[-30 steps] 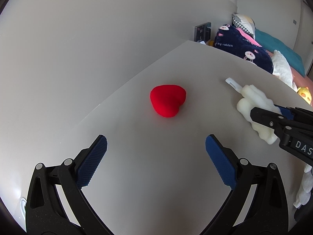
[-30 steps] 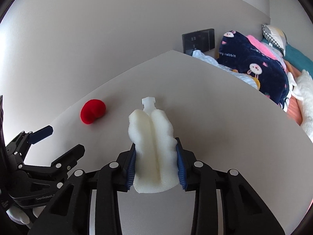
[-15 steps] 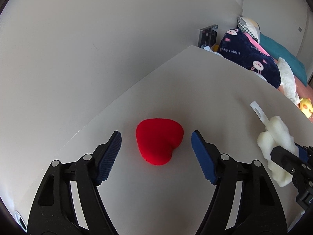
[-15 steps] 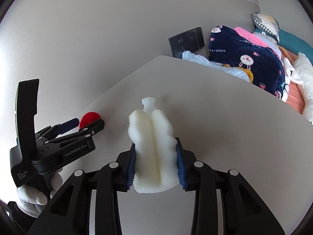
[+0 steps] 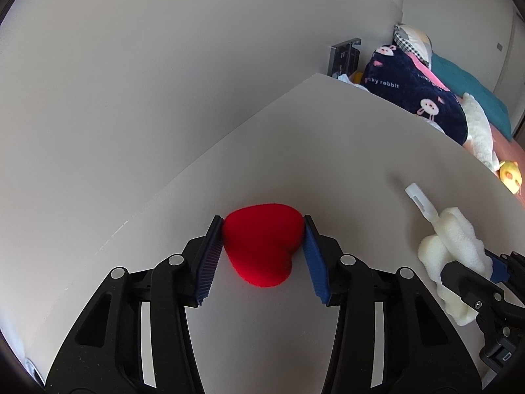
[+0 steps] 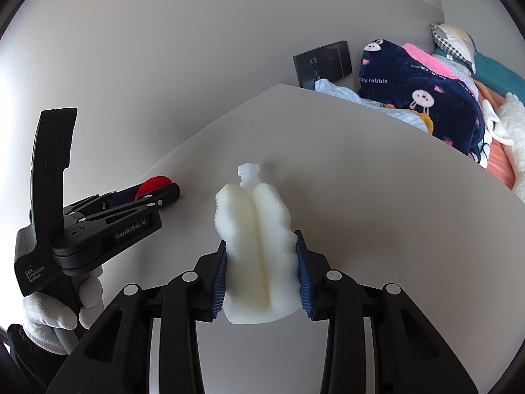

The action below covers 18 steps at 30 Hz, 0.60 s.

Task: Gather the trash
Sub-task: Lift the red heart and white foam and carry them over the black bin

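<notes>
A red heart-shaped foam piece (image 5: 262, 243) lies on the pale grey table (image 5: 361, 164). My left gripper (image 5: 262, 226) straddles it, its jaws closing, and both blue pads touch the heart's sides. In the right wrist view the left gripper (image 6: 154, 193) is at the left, with only a sliver of the red heart (image 6: 154, 182) showing. My right gripper (image 6: 261, 246) is shut on a white crumpled foam piece (image 6: 259, 229) with a small plastic tab on top. In the left wrist view that white foam (image 5: 452, 256) is at the right.
Beyond the table's far edge lies a bed piled with a dark blue rabbit-print blanket (image 5: 416, 98), pillows and a yellow toy (image 5: 508, 172). A dark panel (image 6: 323, 62) is on the wall. A white-gloved hand (image 6: 55, 312) holds the left gripper.
My left gripper moved forward over the red heart and its jaws closed in from wide until the pads met its sides. The right gripper stayed put with the white foam.
</notes>
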### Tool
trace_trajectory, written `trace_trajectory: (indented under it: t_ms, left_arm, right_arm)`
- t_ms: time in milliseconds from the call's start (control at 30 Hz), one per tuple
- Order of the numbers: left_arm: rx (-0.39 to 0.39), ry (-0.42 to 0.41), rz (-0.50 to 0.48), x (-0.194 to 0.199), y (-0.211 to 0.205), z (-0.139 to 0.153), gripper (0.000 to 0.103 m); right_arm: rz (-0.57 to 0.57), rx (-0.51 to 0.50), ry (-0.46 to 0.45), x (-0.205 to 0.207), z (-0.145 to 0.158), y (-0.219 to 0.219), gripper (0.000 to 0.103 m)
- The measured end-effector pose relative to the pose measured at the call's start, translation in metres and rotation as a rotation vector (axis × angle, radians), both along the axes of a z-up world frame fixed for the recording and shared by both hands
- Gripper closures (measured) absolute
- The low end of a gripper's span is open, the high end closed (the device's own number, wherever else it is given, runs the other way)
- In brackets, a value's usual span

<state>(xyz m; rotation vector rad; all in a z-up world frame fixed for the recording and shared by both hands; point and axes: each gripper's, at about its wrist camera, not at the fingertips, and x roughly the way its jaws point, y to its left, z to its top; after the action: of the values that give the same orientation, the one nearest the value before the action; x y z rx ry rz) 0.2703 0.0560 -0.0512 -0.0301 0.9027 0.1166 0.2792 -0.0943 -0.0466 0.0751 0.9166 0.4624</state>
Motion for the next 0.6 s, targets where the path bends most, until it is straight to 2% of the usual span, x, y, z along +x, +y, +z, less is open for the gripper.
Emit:
trace_trajectory:
  t_ms: [233,600]
  left_arm:
    - [0.004,-0.003,-0.007,-0.016,-0.005,0.006,0.056]
    - [0.009,-0.015,-0.022,-0.064,-0.006,0.028,0.056]
  right_arm:
    - [-0.023,-0.036,-0.029,-0.007,0.007,0.004,0.065]
    - [-0.019,-0.088,-0.040,-0.041,0.024,0.012,0.065]
